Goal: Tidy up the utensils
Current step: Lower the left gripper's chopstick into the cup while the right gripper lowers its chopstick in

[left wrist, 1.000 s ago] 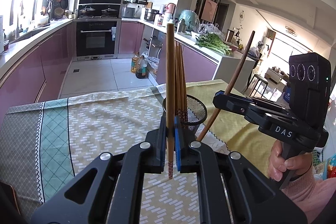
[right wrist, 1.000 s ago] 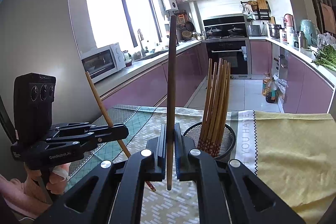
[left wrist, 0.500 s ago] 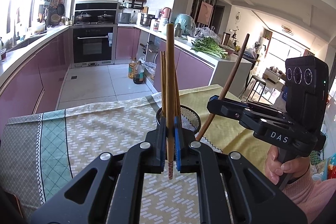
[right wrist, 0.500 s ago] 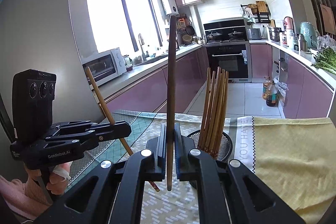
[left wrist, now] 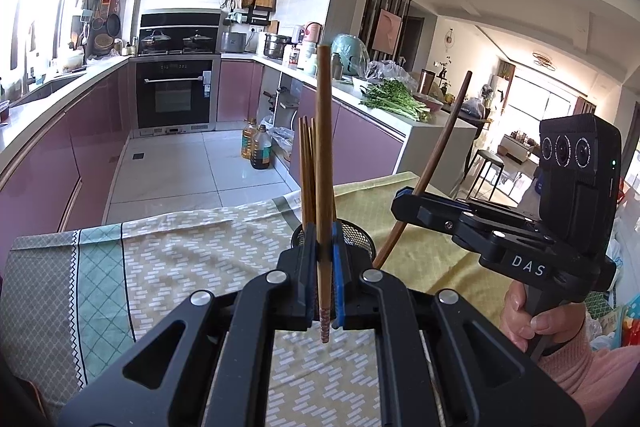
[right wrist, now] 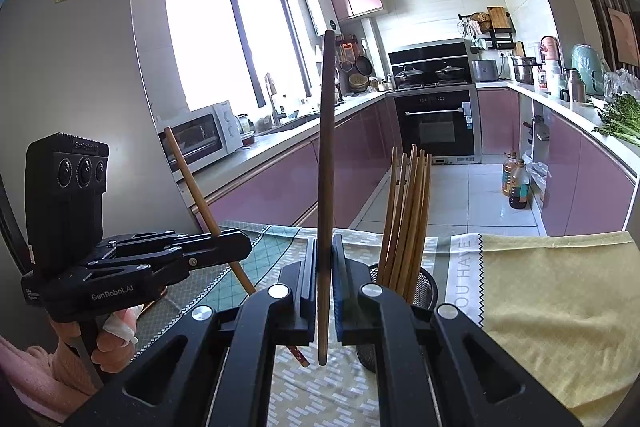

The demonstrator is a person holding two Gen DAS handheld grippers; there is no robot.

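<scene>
Already many chopsticks (right wrist: 408, 215) stood in the mesh cup (right wrist: 424, 291), but beside it each gripper, left (left wrist: 325, 291) and right (right wrist: 325, 291), was clamped on one more chopstick waiting to go in.

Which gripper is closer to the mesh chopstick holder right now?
Right, it seems, though not by much. The right gripper has the mesh holder close beside its fingers, on their right. The left gripper points straight at it from slightly farther back.

mesh holder (left wrist: 356, 239) mostly hidden behind gripper fingers, tablecloth (right wrist: 560, 287) cut off by frame edge
</scene>
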